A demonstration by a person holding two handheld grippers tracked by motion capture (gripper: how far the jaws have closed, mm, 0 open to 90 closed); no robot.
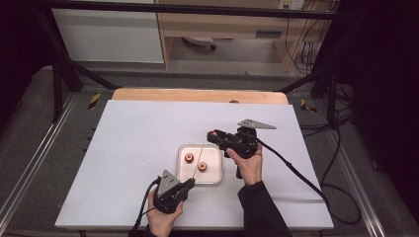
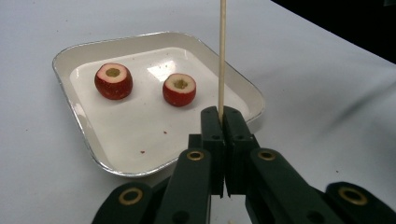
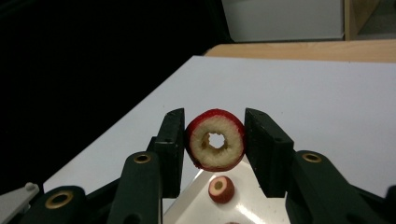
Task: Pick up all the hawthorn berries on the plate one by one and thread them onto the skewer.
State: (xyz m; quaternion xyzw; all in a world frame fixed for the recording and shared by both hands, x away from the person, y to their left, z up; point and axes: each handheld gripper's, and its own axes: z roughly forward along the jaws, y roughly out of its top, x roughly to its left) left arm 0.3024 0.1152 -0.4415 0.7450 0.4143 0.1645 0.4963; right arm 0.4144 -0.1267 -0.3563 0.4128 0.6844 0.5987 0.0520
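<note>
The room around is dark, with a pale wood cabinet (image 1: 222, 24) and a white panel (image 1: 108, 34) at the back, black frame bars (image 1: 197, 9) overhead and grey floor on both sides. The surface (image 1: 138, 133) is a white sheet over a wooden board whose far edge shows bare. On it, near the person's side and about midway across, sits a shallow white tray (image 1: 185, 148) with rounded corners and a metal rim.

The right tool (image 1: 213, 134), held in the right hand (image 1: 247, 160) above the surface just beyond the tray's far right corner, has its jaws part way apart and clamped on a cored red fruit ring (image 3: 215, 139). The ring stands on edge between the two pads, its red skin against them and its pale cut face and round centre hole turned toward the right gripper view's camera.

The left tool (image 2: 222, 114), in the left hand (image 1: 163, 217) at the tray's near edge, has its jaws pressed together on the lower end of a thin wooden skewer (image 2: 222, 56). The skewer's long axis runs straight out from the jaws, over the tray and slanting toward its far side.

Two more cored red fruit pieces (image 2: 113, 80) (image 2: 179, 89) lie in the tray, apart from each other, holes facing up
</note>
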